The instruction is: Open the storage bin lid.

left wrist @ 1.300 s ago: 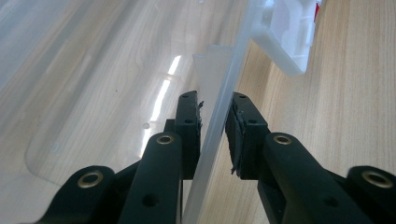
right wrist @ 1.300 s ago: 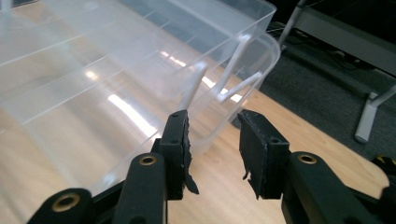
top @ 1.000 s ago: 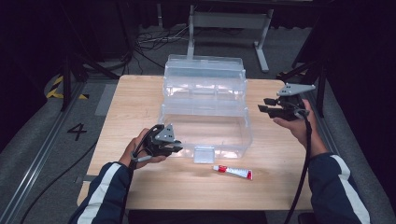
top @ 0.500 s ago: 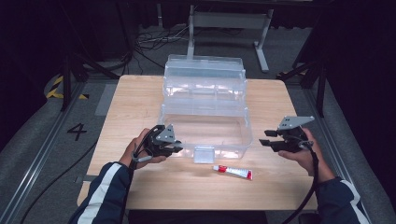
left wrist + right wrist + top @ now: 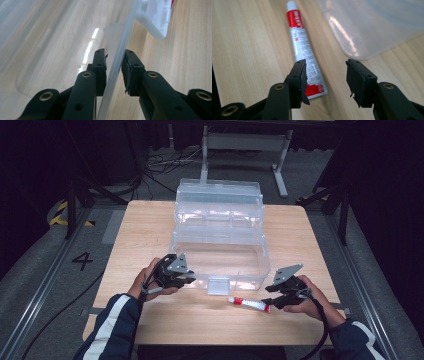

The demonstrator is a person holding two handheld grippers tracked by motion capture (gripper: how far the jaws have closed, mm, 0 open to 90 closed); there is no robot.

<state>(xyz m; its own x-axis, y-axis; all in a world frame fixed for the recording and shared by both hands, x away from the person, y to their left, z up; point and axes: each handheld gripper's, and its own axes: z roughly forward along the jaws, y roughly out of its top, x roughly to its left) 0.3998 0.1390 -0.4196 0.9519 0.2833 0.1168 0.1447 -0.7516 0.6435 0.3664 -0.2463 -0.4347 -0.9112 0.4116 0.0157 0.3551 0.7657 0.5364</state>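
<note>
Right gripper view, tube (image 5: 304,52) beside claw (image 5: 325,81)

Right gripper (image 5: 273,301): down from beside the clear box's (image 5: 220,240) right edge in the high view to the table's (image 5: 150,227) lower right, at the end of the red-and-white tube (image 5: 248,304).
Right jaws: just been opening, tube not clamped.

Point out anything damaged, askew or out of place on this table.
The pads on both grippers look frayed: the right gripper has torn rubber at its fingertips, the left gripper ragged pad edges. The tube lies loose outside the clear box.
</note>
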